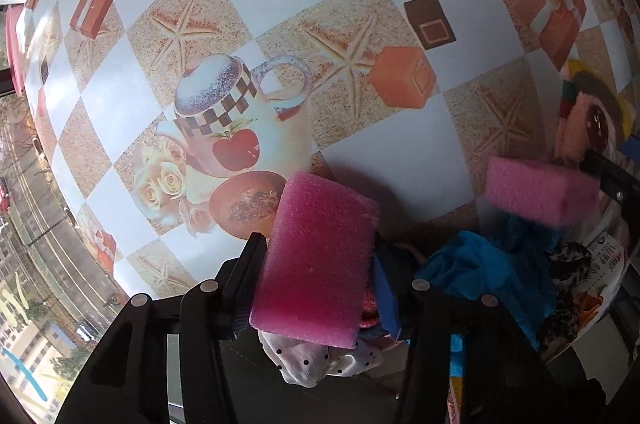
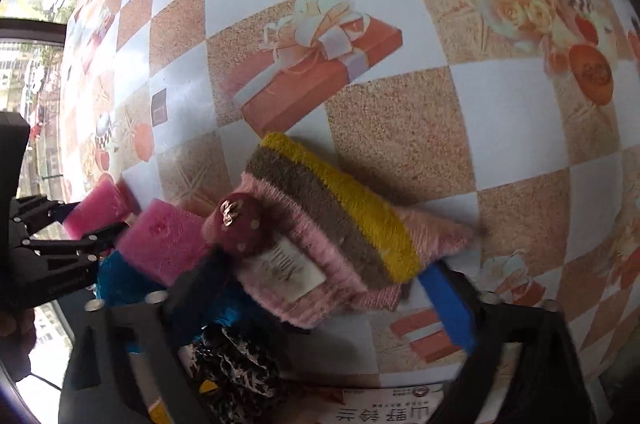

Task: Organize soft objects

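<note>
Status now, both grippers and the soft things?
Left gripper shut on pink sponge. Right gripper straddles striped cloth, grip unclear. Second sponge alongside.

We can read little: a printed sheet (image 2: pixel 380 412) at the bottom edge of the right wrist view, just below the striped hat (image 2: pixel 332 220), carries large Chinese characters that look like 上野 and two more, seen upside down, under a small round red emblem whose ring of lettering is too small to make out. The same sheet (image 1: pixel 604 260) shows at the right edge of the left wrist view with a red badge and dark characters, too warped to read. A white label (image 2: pixel 290 274) sewn on the hat bears faint grey lettering that we cannot decipher.
</note>
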Tool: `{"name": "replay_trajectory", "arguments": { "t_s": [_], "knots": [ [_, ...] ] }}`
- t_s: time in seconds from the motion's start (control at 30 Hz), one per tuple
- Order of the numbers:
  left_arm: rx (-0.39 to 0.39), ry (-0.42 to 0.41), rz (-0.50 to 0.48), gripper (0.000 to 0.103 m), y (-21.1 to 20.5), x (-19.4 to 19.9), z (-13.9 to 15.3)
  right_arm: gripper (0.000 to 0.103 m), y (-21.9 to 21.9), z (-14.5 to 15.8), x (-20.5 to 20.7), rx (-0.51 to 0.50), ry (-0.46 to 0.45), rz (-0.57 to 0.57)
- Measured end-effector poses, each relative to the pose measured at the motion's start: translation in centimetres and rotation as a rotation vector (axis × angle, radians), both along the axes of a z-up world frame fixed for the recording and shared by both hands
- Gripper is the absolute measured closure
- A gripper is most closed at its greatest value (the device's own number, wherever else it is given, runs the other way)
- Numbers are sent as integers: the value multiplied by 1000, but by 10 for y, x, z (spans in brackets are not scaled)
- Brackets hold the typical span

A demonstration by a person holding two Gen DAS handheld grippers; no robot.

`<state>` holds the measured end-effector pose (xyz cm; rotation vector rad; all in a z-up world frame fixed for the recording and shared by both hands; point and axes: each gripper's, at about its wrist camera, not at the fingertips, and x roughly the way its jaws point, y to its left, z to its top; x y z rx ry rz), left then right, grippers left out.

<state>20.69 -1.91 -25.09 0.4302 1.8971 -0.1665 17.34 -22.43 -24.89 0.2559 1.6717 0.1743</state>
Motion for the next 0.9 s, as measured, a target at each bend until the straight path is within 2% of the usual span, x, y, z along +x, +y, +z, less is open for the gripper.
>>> {"name": "replay_trajectory", "arguments": {
  "t_s": [0.03,0.13,0.2,0.4,0.6,0.73,0.77,0.9],
  "knots": [
    [2,-1,-3,51,0,-2,0,44,4,3,0,-10,-12,22],
    [-11,-25,9,51,-1,0,3,59,-2,7,-1,43,-5,15],
    [-15,-65,31,51,-2,3,11,63,-13,12,-3,79,-9,-27],
    [-31,-224,107,51,7,11,53,63,-39,27,-6,110,-42,-89],
    [-60,-309,136,51,0,-2,83,63,-63,40,-11,120,-69,-110],
    [-116,-342,126,51,-22,-16,106,63,-69,48,-20,119,-88,-124],
    [-132,-350,116,51,-34,-10,111,63,-75,52,-25,117,-94,-131],
    [-190,-368,87,51,-77,-30,131,63,-94,65,-39,120,-111,-160]
  ]
}}
